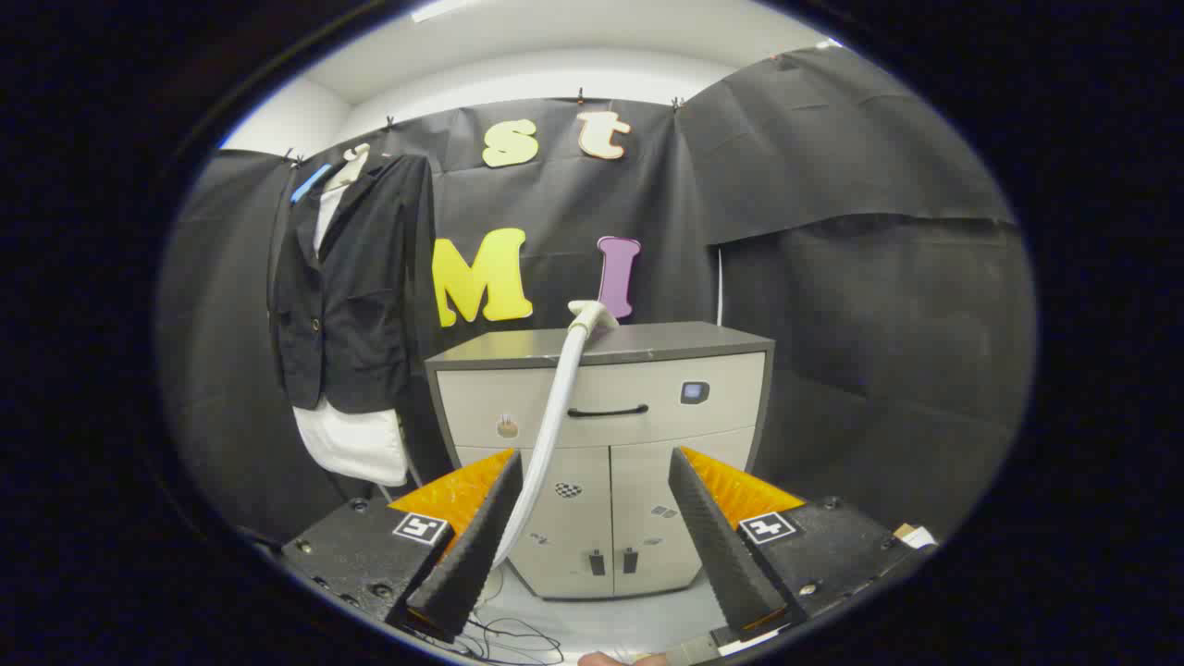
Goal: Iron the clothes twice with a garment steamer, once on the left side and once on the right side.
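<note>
A dark blazer [356,287] over a white shirt [356,444] hangs on a hanger against the booth wall, beyond and to the left of my fingers. The steamer head [592,316] lies on top of a grey cabinet [647,344] straight ahead, and its white hose [552,425] drops down the cabinet front, passing just inside my left finger [476,536]. My gripper [595,467] is open, its fingers wide apart with nothing held between them. The cabinet front fills the gap between the fingers.
The cabinet has a drawer with a black handle [608,411] and two lower doors [610,518]. Thin cables [509,638] lie on the pale floor below the fingers. Black cloth walls close in on both sides and behind.
</note>
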